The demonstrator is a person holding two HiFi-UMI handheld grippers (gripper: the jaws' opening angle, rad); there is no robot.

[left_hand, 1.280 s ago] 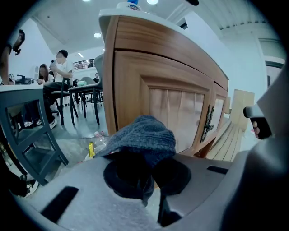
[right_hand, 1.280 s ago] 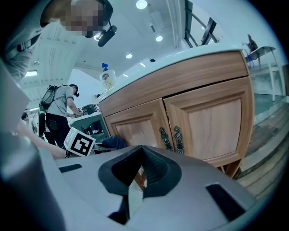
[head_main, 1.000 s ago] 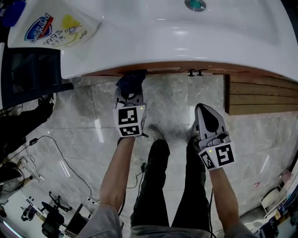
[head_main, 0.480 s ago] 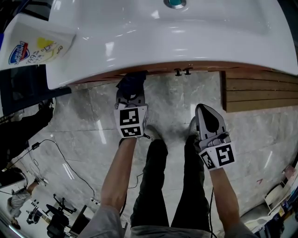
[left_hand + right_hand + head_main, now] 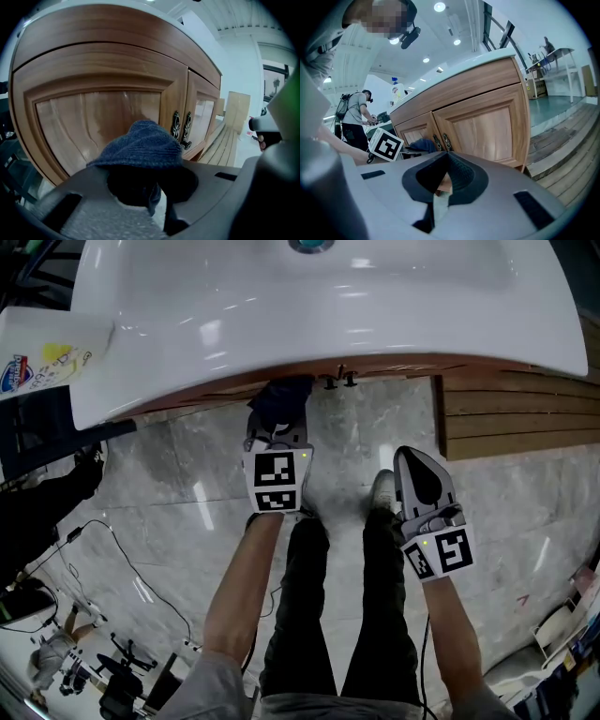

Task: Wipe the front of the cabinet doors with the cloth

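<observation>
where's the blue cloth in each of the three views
Head view: blue cloth upper centre, at the left gripper's tip, under the sink rim.
Left gripper view: centre, clamped in the jaws, in front of the left cabinet door.
Right gripper view: small, left of centre.
Shared landmark: the paired black door handles, just right of the cloth in every view.

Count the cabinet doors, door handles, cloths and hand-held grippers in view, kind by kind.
Brown wooden cabinet doors: 2
Dark ornate metal door handles: 2
Dark blue knitted cloth: 1
Grey hand-held grippers, left and right: 2
Total: 7
</observation>
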